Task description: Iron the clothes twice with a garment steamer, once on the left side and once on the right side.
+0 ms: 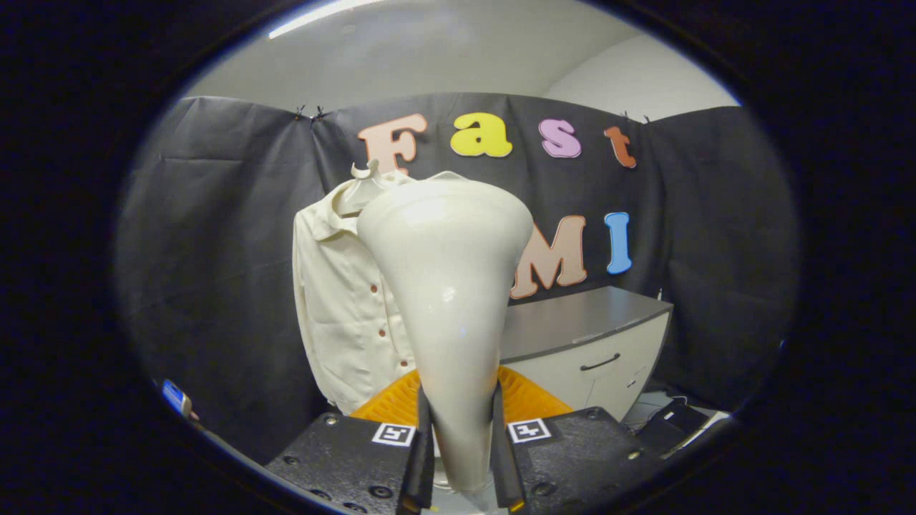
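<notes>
A: What do the tongs (459, 436) hold?
B: They are clamped on the steamer (447, 286), its wide head up.
A: And the shirt (343, 300)?
B: Hanging beyond, behind the steamer's left edge; a cabinet (594, 343) stands at right.

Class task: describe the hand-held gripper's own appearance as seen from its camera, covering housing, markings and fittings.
The gripper has two blocky black housings, one behind each finger, dotted with round screws. Each housing carries a small square black-and-white marker near its inner corner. Behind them sits an orange ribbed part. Two thin flat fingers stand upright between the housings.
</notes>
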The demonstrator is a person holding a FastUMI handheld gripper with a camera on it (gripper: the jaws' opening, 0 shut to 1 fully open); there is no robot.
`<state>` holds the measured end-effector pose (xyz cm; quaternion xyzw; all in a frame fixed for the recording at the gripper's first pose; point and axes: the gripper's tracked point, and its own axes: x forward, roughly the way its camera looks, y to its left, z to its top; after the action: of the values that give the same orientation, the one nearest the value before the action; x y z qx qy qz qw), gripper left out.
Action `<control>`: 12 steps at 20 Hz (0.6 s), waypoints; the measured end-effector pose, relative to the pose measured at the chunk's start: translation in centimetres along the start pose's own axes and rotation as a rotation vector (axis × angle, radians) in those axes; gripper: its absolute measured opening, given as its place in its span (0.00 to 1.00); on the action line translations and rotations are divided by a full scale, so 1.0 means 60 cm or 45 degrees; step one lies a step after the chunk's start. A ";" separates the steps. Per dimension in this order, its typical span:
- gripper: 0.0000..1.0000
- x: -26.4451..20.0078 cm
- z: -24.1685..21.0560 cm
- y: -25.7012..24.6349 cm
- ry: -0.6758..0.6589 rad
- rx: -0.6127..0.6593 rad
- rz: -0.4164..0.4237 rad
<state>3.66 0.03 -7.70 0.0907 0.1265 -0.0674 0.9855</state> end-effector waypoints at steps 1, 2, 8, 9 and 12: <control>0.33 -0.011 -0.003 -0.014 -0.002 -0.007 0.000; 0.33 -0.027 -0.008 -0.031 -0.005 -0.010 -0.001; 0.33 -0.120 -0.011 -0.133 -0.069 -0.070 -0.062; 0.33 -0.134 -0.016 -0.143 -0.070 -0.083 -0.068; 0.33 -0.157 -0.006 -0.157 -0.092 -0.091 -0.069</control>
<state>-6.92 -8.02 -7.10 0.0495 0.0955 -0.0928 0.9899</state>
